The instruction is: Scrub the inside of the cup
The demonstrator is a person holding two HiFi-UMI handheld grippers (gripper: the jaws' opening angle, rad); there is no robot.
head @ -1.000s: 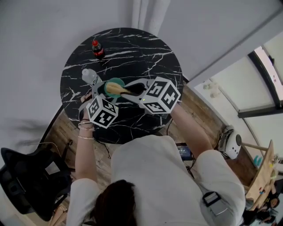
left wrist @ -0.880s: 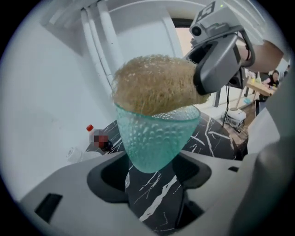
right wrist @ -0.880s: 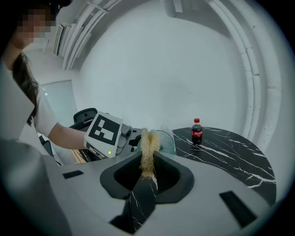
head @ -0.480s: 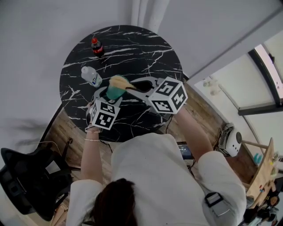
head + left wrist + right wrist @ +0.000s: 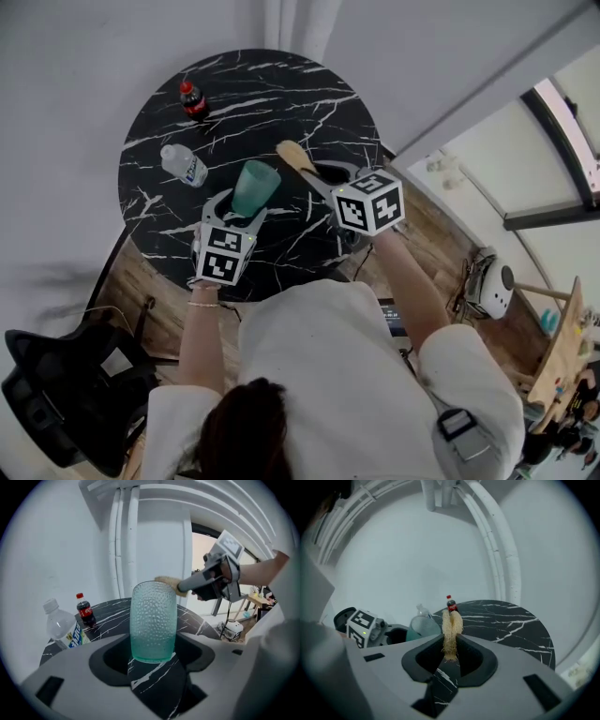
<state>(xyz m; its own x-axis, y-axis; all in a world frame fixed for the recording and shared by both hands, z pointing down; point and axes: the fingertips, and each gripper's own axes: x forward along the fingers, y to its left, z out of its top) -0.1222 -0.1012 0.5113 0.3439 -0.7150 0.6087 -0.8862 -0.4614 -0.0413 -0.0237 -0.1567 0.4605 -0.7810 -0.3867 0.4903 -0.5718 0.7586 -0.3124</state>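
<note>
A ribbed green glass cup (image 5: 254,187) stands upright between the jaws of my left gripper (image 5: 242,210), which is shut on its lower part. In the left gripper view the cup (image 5: 153,620) fills the middle, with its base held by the left gripper (image 5: 154,651). My right gripper (image 5: 323,178) is shut on a tan loofah scrubber (image 5: 294,157). It holds the scrubber outside the cup, to the right of its rim. In the right gripper view the scrubber (image 5: 451,630) sticks up from the right gripper (image 5: 452,652). The cup (image 5: 422,629) shows to its left.
All this is over a round black marble table (image 5: 309,103). A cola bottle (image 5: 192,100) stands at its far left and a clear water bottle (image 5: 184,165) lies nearer the cup. The table edge and wooden floor (image 5: 422,225) lie close on the right.
The scrubber has come out of the cup's mouth and moved right with the right gripper. The left gripper has rolled the cup from tilted to upright.
</note>
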